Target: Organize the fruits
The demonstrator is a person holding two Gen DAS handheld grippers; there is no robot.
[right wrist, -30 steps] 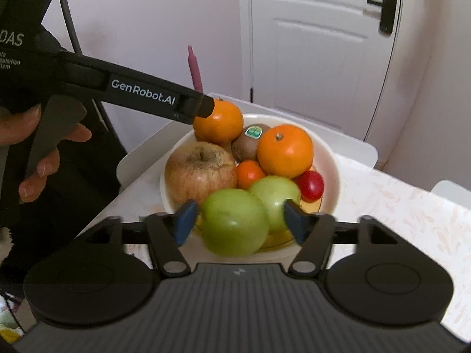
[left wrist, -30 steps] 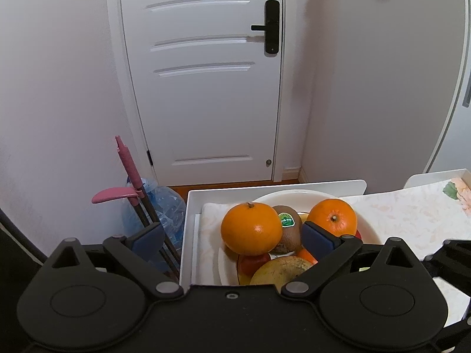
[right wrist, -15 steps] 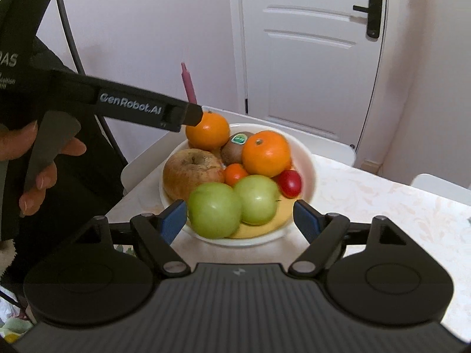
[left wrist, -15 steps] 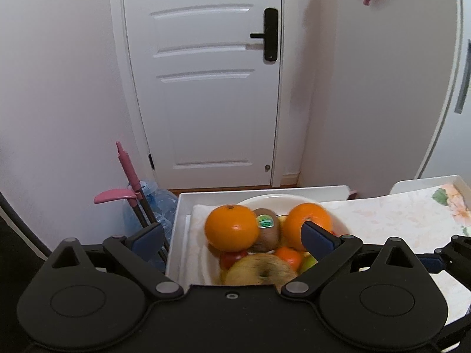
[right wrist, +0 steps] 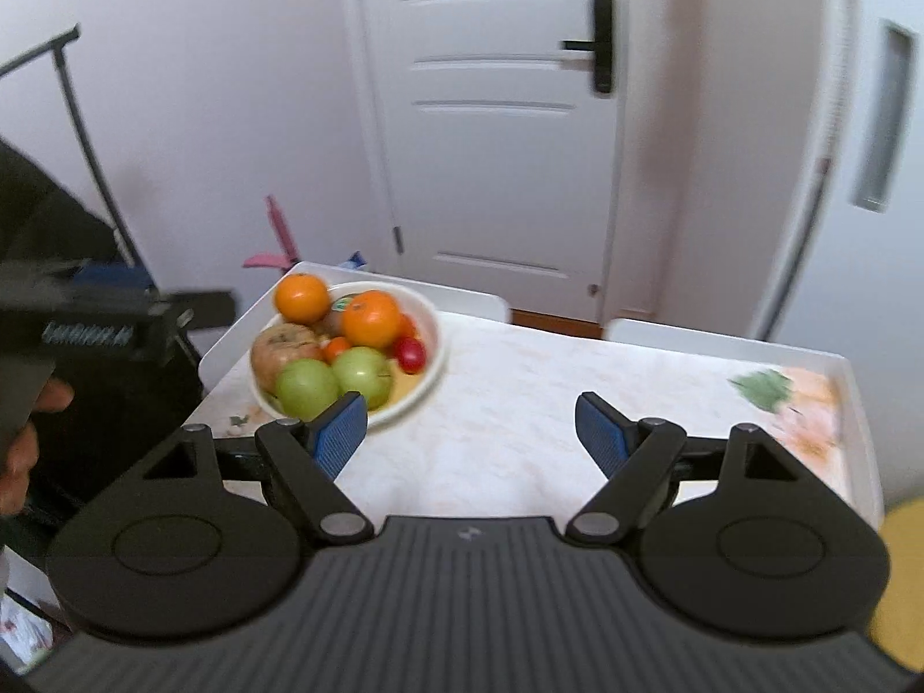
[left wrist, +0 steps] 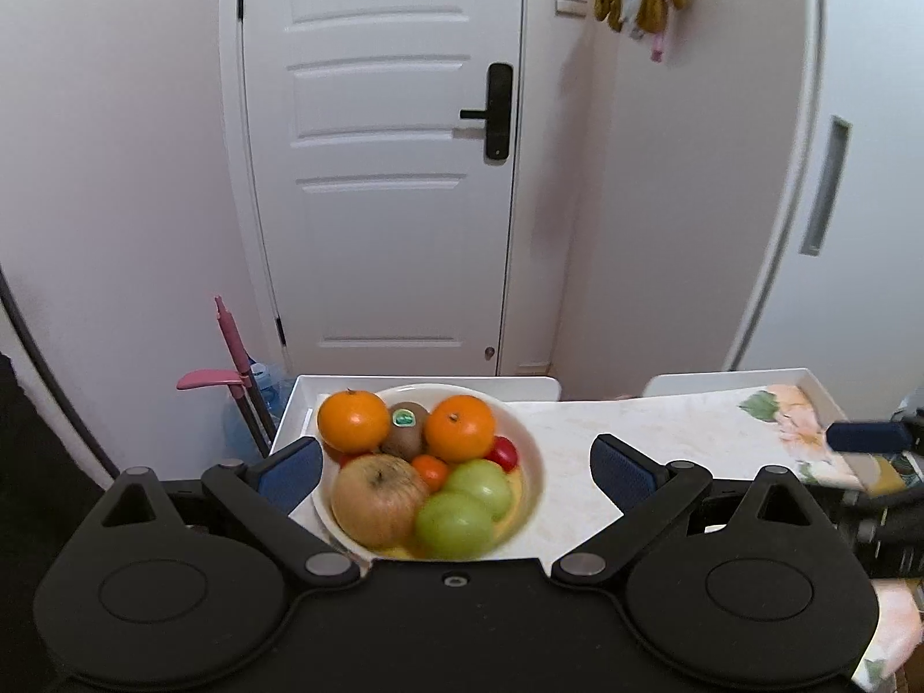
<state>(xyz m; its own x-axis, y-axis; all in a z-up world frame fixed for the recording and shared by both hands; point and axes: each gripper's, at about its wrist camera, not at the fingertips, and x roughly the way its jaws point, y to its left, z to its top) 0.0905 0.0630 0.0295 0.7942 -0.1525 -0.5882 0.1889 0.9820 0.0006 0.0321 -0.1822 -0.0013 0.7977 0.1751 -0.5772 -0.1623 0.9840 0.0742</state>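
Note:
A white bowl (left wrist: pixel 528 453) (right wrist: pixel 434 341) heaped with fruit stands at the left end of a marbled white table (left wrist: pixel 647 433) (right wrist: pixel 520 398). It holds two oranges (left wrist: pixel 460 428), a kiwi (left wrist: pixel 407 436), a brownish apple (left wrist: pixel 378 499), two green apples (left wrist: pixel 456 525) (right wrist: pixel 306 387), small red and orange fruits and a banana underneath. My left gripper (left wrist: pixel 456 470) is open, raised back from the bowl, holding nothing. My right gripper (right wrist: pixel 470 430) is open and empty above bare tabletop, right of the bowl.
A white door (left wrist: pixel 381 173) and pale walls lie behind the table. A pink-handled tool (left wrist: pixel 231 358) and a water jug (left wrist: pixel 260 404) stand on the floor left of it. A floral print (right wrist: pixel 803 404) marks the table's right end. A hand (right wrist: pixel 29 433) holds the left gripper.
Both grippers have pulled back and up from the bowl, which now looks smaller and farther off. The right gripper has also swung rightward, so the bowl sits left of its fingers.

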